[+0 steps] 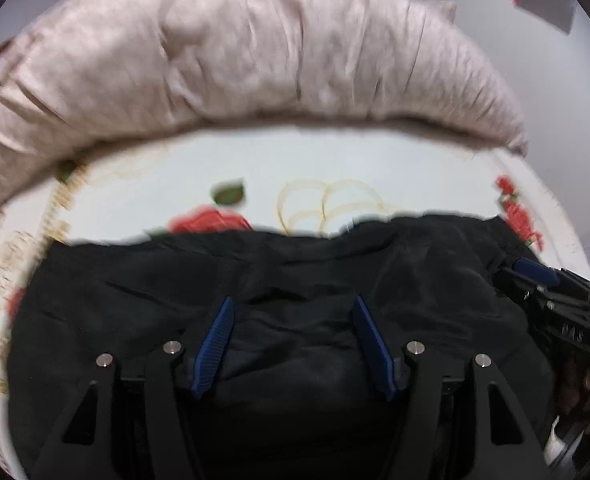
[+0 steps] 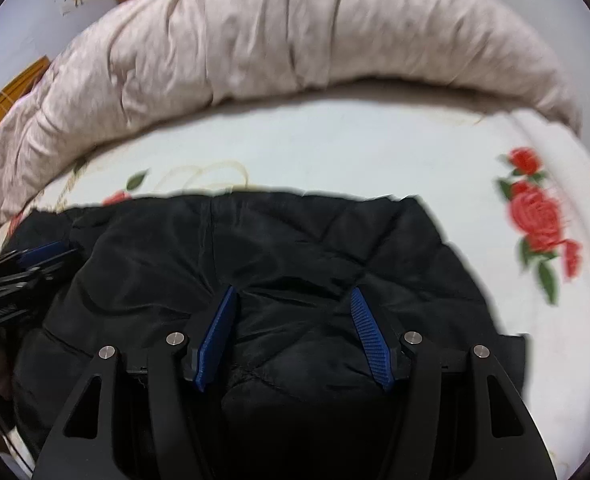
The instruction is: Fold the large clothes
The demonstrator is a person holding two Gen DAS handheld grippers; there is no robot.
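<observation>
Here your left tongs (image 1: 291, 304) are standing wide apart, blue pads (image 1: 215, 344) splayed, with the black jacket (image 1: 279, 276) lying right under and ahead of them; whether the tips are touching the cloth is unclear. Your right tongs (image 2: 293, 294) are gaping wide too, hovering over the same jacket (image 2: 255, 248), a puffed fold bulging up between the fingers. Neither pair is gripping anything. The jacket is lying bunched on the bed sheet (image 2: 335, 152), white with red roses, near its front edge. A pale quilt (image 1: 235, 52) is lying rolled behind it, well apart.
</observation>
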